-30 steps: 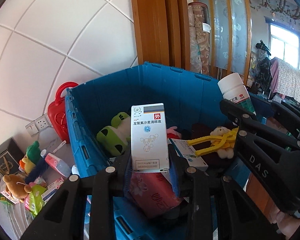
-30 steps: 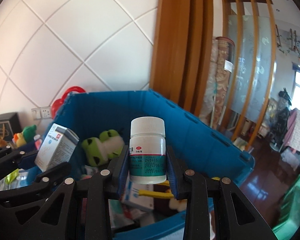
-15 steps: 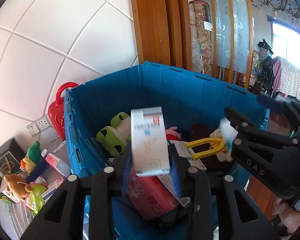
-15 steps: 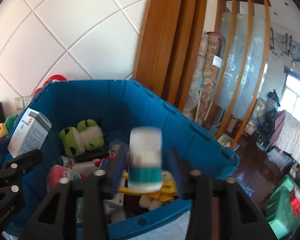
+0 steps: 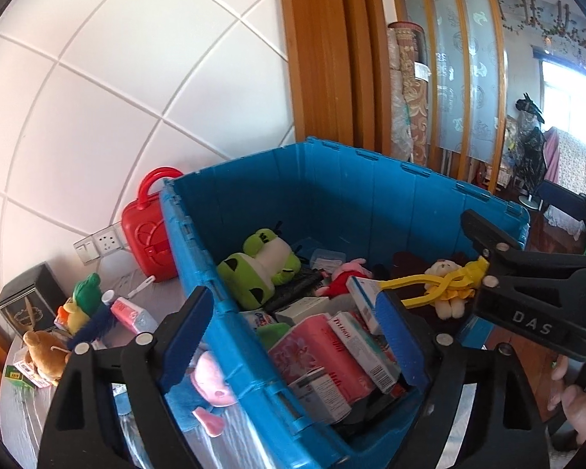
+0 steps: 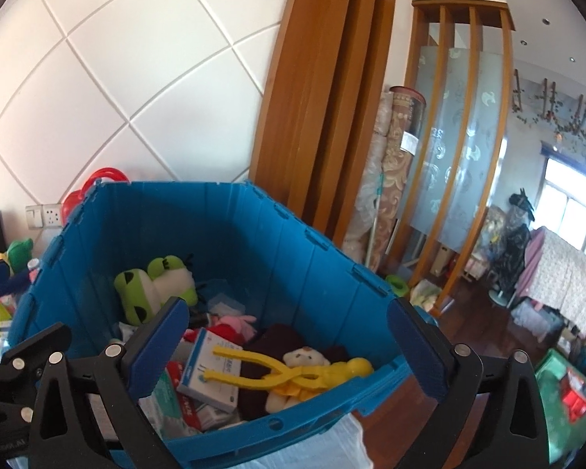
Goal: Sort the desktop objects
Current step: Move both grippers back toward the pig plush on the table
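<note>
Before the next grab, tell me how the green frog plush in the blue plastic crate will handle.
The green frog plush looks soft, so it would probably squash between pads. It is likely light for its bulk. Lying on clutter in the blue plastic crate, it should not roll.

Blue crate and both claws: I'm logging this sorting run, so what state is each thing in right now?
Blue crate: lid off, partly filled with toys and boxes.
Left claw: open, nothing between its pads; jaws have just been opening.
Right claw: open wide, empty; jaws have just been opening.
Green frog toy: lying in the crate.
Yellow tongs: lying across the pile in the crate.
Red case: shut, upright beside the crate.
</note>
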A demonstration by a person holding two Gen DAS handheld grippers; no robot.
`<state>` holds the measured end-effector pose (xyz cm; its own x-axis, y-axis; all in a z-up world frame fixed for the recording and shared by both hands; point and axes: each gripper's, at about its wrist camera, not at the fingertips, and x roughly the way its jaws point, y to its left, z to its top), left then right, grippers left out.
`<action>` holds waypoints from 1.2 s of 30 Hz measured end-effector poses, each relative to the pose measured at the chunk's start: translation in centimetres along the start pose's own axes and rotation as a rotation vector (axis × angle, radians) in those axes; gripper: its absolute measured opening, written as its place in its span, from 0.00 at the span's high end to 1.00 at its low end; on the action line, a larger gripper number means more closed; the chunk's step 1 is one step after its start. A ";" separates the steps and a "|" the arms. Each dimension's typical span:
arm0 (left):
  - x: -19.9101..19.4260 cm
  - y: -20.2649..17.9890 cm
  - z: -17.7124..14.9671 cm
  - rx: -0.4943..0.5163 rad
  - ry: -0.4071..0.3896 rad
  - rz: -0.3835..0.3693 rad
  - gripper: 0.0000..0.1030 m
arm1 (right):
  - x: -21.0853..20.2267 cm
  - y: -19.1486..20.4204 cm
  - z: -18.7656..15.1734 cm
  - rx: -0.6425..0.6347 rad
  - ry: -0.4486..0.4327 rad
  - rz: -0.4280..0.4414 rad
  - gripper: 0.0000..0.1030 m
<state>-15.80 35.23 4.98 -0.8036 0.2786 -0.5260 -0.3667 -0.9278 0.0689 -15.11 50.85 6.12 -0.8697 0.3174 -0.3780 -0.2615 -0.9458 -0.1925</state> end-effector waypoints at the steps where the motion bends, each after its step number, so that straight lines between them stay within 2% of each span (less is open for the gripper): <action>1: -0.4 0.6 -0.2 -0.009 -0.005 0.006 0.15 | -0.4 0.3 0.1 0.002 -0.004 0.013 0.00; 6: -2.7 5.0 -1.6 -0.048 -0.028 0.058 0.14 | -2.9 4.1 0.7 -0.015 -0.034 0.101 0.00; 11: -4.6 11.2 -4.1 -0.086 -0.022 0.138 0.14 | -5.3 10.2 1.2 -0.071 -0.061 0.217 0.00; 19: -5.8 22.6 -9.5 -0.160 0.074 0.280 0.14 | -7.0 21.3 0.9 -0.139 -0.038 0.385 0.00; 23: -5.6 26.7 -12.6 -0.187 0.133 0.312 0.14 | -6.4 26.2 -0.6 -0.162 0.026 0.450 0.00; 29: -3.1 29.9 -16.2 -0.236 0.221 0.301 0.14 | -4.2 31.1 -4.5 -0.213 0.147 0.481 0.00; 36: 2.8 29.2 -19.8 -0.236 0.335 0.213 0.14 | -0.2 31.8 -9.3 -0.138 0.295 0.534 0.00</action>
<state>-19.45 4.02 -11.25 -0.6395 0.0162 -0.7687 -0.0618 -0.9976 0.0304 -19.41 21.38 -8.32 -0.7082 -0.1722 -0.6847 0.2506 -0.9680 -0.0158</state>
